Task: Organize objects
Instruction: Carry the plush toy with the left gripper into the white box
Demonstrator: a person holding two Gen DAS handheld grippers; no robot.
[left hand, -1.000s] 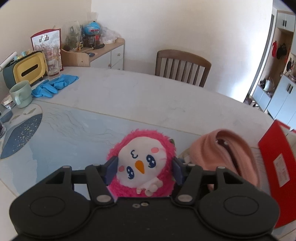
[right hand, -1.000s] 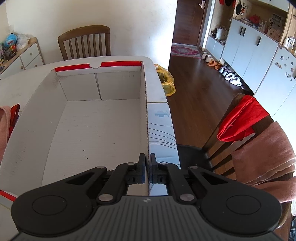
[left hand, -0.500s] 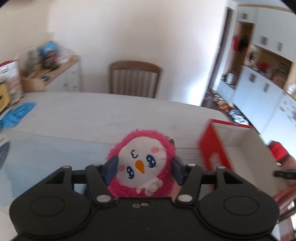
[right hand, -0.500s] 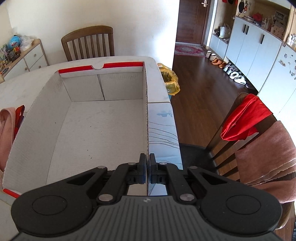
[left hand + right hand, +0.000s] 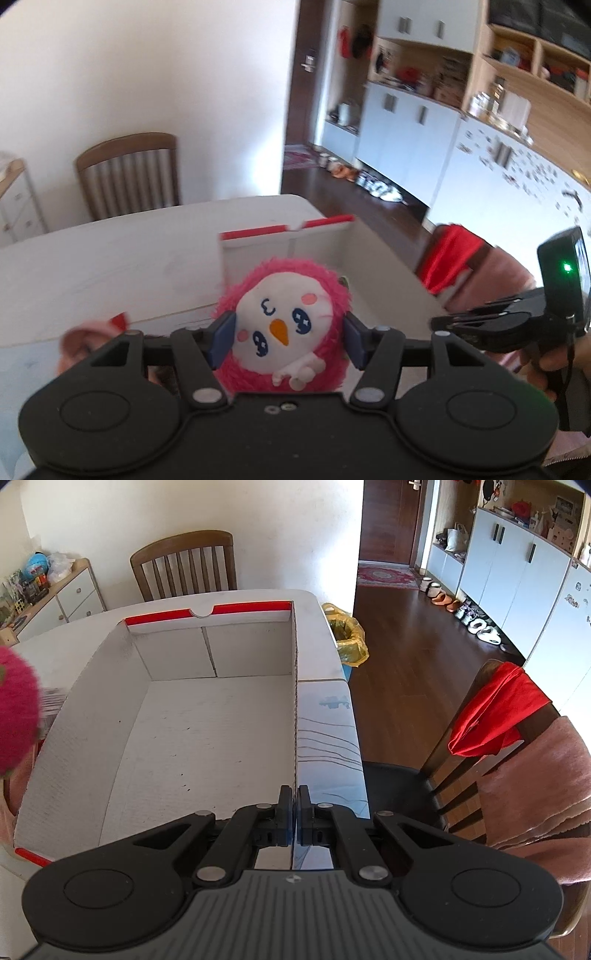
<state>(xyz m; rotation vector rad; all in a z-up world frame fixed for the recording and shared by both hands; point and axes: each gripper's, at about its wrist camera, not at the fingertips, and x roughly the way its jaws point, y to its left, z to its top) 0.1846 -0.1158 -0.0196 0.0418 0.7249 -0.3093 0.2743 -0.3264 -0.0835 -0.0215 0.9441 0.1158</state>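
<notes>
A pink plush bird [image 5: 280, 295] with a white face sits between the blue pads of my left gripper [image 5: 285, 334], which is shut on it and holds it off the table. Just beyond it lies a white cardboard box [image 5: 369, 266] with red edges, open on top. In the right wrist view the box [image 5: 203, 738] holds nothing, and the plush bird [image 5: 14, 709] shows at its left side. My right gripper [image 5: 295, 812] is shut on the box's thin right wall. That right gripper [image 5: 447, 322] also shows at the right of the left wrist view.
A pink knitted hat [image 5: 77, 339] lies on the white table [image 5: 110, 258] left of the box. A wooden chair [image 5: 184, 565] stands at the far side. Another chair with a red cloth [image 5: 495, 709] is at the right, and a yellow-bagged bin [image 5: 347, 638] stands beyond the table's corner.
My left gripper has swung right and up with the plush bird, from beside the pink hat to the box's left side. The right gripper has kept still on the box wall.
</notes>
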